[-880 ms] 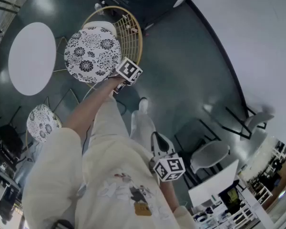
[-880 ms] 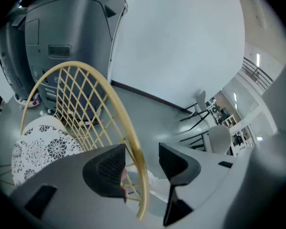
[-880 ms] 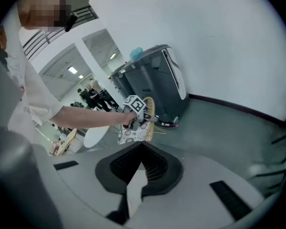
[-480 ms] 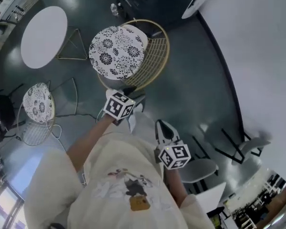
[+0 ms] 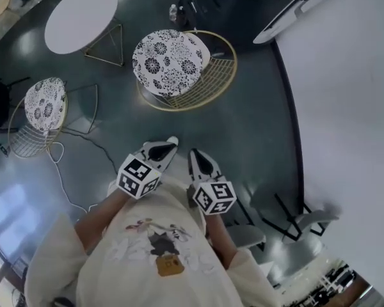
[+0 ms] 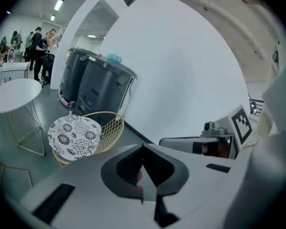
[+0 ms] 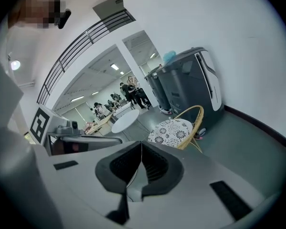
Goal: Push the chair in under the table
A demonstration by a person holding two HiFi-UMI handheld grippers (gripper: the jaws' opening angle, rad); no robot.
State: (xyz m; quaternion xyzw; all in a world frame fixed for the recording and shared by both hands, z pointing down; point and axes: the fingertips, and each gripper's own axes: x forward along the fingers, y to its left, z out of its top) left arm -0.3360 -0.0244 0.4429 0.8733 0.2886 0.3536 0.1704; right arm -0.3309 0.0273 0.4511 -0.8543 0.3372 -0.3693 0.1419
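**Both grippers closed and empty, chair not under table**

Left gripper (image 6: 143, 149): jaws together, nothing between them. Right gripper (image 7: 141, 155): same, jaws pressed tight on nothing. In the head view both are held close to the person's body, side by side, angled down at the floor, left (image 5: 162, 148) just beside right (image 5: 198, 157). Neither touches anything.

Chair (image 5: 169, 62) stands on the dark floor ahead of both grippers, well apart from them: floral cushion, gold wire back on the side toward the wall (image 5: 345, 75). Table (image 5: 81, 18), round white top on thin gold legs, is near the chair on its far-left side, with a gap between them; the seat is fully outside the tabletop.

Second chair (image 5: 45, 104) with the same cushion sits left of the first. Grey bins (image 6: 100, 87) stand against the wall behind the chair. Cable (image 5: 57, 165) runs across the floor at left.
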